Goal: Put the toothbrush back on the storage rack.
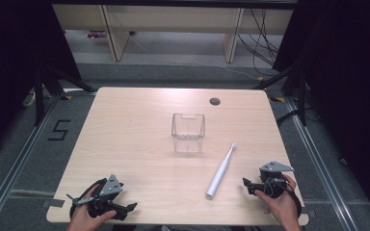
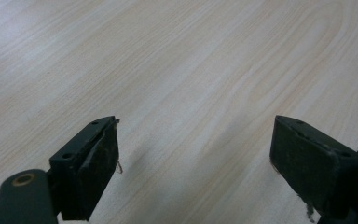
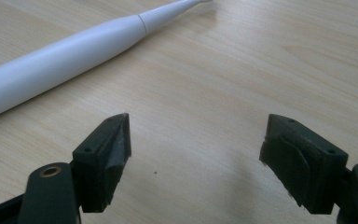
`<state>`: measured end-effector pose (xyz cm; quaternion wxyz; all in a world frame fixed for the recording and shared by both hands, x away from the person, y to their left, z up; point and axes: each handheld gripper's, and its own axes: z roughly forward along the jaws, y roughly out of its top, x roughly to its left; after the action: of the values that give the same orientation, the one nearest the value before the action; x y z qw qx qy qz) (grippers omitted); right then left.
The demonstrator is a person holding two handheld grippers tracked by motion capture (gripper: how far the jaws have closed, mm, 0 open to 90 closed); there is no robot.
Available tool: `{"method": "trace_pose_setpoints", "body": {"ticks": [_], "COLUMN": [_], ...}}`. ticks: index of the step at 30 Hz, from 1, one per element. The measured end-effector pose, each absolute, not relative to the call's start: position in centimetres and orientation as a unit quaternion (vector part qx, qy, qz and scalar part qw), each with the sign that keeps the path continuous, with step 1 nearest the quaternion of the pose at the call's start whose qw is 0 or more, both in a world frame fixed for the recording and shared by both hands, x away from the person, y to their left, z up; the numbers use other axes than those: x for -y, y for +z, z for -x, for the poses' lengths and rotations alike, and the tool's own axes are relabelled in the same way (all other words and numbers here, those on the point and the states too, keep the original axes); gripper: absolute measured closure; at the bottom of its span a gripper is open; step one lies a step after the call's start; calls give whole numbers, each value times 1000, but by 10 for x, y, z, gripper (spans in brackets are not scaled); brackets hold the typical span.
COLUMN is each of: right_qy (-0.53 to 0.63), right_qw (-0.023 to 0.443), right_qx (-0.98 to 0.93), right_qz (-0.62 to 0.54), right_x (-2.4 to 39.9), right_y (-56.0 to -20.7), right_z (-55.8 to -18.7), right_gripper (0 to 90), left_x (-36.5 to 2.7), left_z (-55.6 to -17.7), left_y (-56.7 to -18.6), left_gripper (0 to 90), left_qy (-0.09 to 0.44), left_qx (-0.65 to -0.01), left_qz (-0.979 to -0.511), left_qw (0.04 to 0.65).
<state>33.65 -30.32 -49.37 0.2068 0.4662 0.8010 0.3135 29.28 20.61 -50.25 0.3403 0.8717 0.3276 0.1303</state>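
A white electric toothbrush [image 1: 220,171] lies flat on the wooden table [image 1: 135,125], its brush head toward the far side; it also crosses the upper left of the right gripper view as the toothbrush [image 3: 70,49]. A clear plastic cup-like bin [image 1: 188,132] stands upright at the table's middle. My right gripper [image 1: 248,186] rests at the front right, a short way right of the toothbrush handle, open with bare wood between its jaws [image 3: 196,144]. My left gripper [image 1: 127,208] sits at the front left, open over bare table [image 2: 196,154].
A round cable hole [image 1: 215,101] sits near the table's far edge. Beyond the table stand wooden furniture legs [image 1: 113,33] and loose cables [image 1: 260,43] on the floor. Dark stands flank both sides.
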Motion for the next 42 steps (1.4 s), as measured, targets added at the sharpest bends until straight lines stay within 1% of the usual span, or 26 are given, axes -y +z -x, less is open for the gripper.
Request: {"method": "trace_pose_setpoints", "body": {"ticks": [4,5,6,9,10,14,15,16,17,19,20,23,24,25,27,28,29,30,33,34,35,38,42], "right_qy": [314,315,319,317,322,326,330,332,332,338,335,332,341,339,342,342,341,347,348,347,347,349,358], "right_qw": [213,201,204,204,212,202,192,206,202,202,211,200,218,198,205,194,204,188,202,202,202,197,192], "right_qx": [-796,-790,-795,-787,-796,-795,-799,-800,-791,-791,-795,-791,-795,-784,-793,-792,-799,-795,-804,-811,-811,-807,-814], "right_qz": [-472,-485,-474,-488,-467,-470,-465,-456,-474,-468,-459,-473,-452,-480,-461,-467,-451,-462,-437,-425,-425,-433,-415], "right_x": [302,299,300,297,298,296,295,295,292,290,292,291,292,288,288,285,285,281,276,273,273,268,263], "right_y": [-493,-492,-493,-491,-492,-491,-490,-491,-490,-490,-489,-488,-489,-487,-486,-484,-483,-482,-480,-480,-480,-478,-476], "right_z": [-335,-335,-336,-334,-337,-340,-341,-342,-341,-342,-344,-345,-348,-345,-348,-347,-348,-347,-350,-351,-351,-349,-350], "right_gripper": [241,242,242,248,250,263,265,265,267,270,276,284,295,308,338,364,387,406,434,457,457,492,540], "left_x": [-206,-206,-206,-207,-207,-207,-207,-207,-208,-208,-208,-208,-207,-207,-208,-208,-208,-208,-208,-208,-208,-208,-208], "left_z": [-293,-293,-293,-293,-293,-292,-292,-292,-292,-292,-292,-292,-292,-292,-292,-292,-292,-292,-292,-292,-292,-292,-292], "left_y": [-503,-503,-503,-503,-503,-503,-503,-503,-503,-503,-503,-503,-503,-503,-503,-503,-503,-503,-503,-502,-502,-503,-503], "left_gripper": [151,151,151,151,151,151,151,151,151,151,151,151,151,151,151,151,151,151,151,151,151,151,152], "left_qy": [130,130,129,130,130,130,131,132,132,132,132,131,131,132,132,131,131,131,132,133,133,132,132], "left_qx": [-329,-328,-329,-329,-329,-332,-331,-331,-331,-331,-331,-332,-333,-333,-332,-333,-332,-332,-331,-330,-330,-331,-331], "left_qz": [-870,-871,-870,-871,-871,-870,-870,-870,-871,-870,-870,-870,-870,-870,-870,-870,-870,-870,-870,-871,-871,-870,-871], "left_qw": [343,341,342,341,341,341,340,340,339,340,340,340,340,340,339,340,339,340,339,340,340,341,339]}}
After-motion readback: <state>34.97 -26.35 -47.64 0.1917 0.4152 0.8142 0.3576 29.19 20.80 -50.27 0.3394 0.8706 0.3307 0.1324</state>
